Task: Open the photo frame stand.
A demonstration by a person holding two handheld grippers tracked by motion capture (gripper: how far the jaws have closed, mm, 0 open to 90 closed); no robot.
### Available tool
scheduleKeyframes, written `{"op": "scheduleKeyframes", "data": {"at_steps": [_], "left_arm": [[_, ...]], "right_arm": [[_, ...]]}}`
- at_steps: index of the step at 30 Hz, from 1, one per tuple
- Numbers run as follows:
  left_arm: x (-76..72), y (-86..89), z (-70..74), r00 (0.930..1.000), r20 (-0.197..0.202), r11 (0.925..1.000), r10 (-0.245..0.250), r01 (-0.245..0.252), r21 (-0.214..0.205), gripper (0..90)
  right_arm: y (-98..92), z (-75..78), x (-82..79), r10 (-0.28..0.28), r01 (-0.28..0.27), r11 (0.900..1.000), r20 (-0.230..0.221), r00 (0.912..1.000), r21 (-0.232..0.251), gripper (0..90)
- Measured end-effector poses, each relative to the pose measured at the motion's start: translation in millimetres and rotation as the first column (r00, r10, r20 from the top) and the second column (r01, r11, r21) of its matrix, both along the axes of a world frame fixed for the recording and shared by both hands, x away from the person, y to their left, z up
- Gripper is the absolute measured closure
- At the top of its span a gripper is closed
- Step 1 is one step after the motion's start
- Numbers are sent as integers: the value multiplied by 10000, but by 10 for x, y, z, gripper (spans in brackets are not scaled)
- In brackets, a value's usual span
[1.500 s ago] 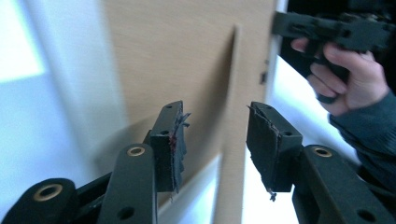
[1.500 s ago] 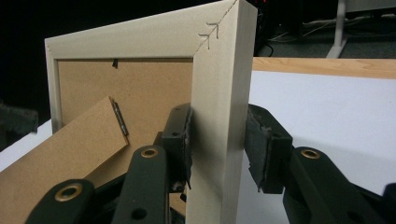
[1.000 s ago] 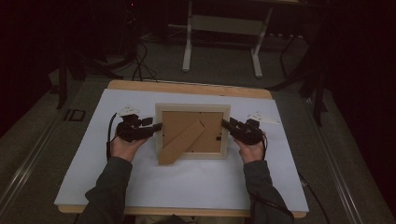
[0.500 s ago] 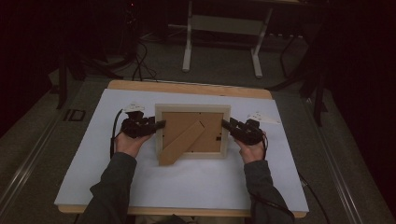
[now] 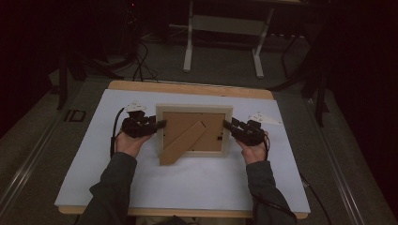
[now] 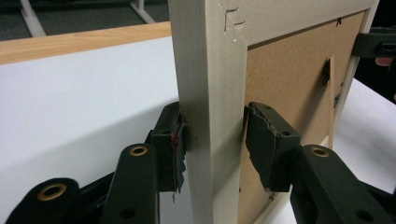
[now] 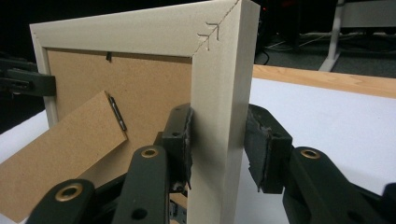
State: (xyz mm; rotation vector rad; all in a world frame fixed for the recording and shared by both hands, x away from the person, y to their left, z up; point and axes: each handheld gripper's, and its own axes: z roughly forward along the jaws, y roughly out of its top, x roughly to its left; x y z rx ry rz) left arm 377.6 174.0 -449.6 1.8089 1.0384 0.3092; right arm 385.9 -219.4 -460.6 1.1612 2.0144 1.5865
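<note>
High view: both claws [image 5: 162, 124] [image 5: 227, 124] clamp frame [image 5: 194, 108]; front face hidden.

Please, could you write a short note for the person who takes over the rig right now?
Left gripper: jaws have just been closing, now clamped on the left rail of the picture frame.
Right gripper: clamped on the right rail.
Frame: back side up over the white table cover, cardboard stand slanting to its near left corner.
Done: both grips taken.
Left: probably lifting or turning the frame.
</note>
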Motion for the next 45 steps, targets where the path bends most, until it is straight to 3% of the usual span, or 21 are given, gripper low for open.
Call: {"op": "scheduleKeyframes", "data": {"at_steps": [15,19,27,30,45], "left_arm": [[34,-65,30,9981,611,9991,-50,25,418,585],[52,-87,30,9950,996,9983,4,-63,586,583],[90,-96,16,9911,1324,9976,159,-246,643,579],[115,-98,2,9861,1639,9964,260,-387,751,577],[116,-121,0,9810,1886,9930,451,-647,989,571]], "right_arm": [[-15,39,-29,-210,223,9993,444,9988,-295,630],[-12,64,-32,-317,343,9986,649,9974,-397,630],[6,93,9,-376,421,9977,824,9959,-536,629],[20,104,32,-400,454,9972,890,9952,-596,629],[31,38,61,-435,470,9980,780,9960,-430,627]]}}
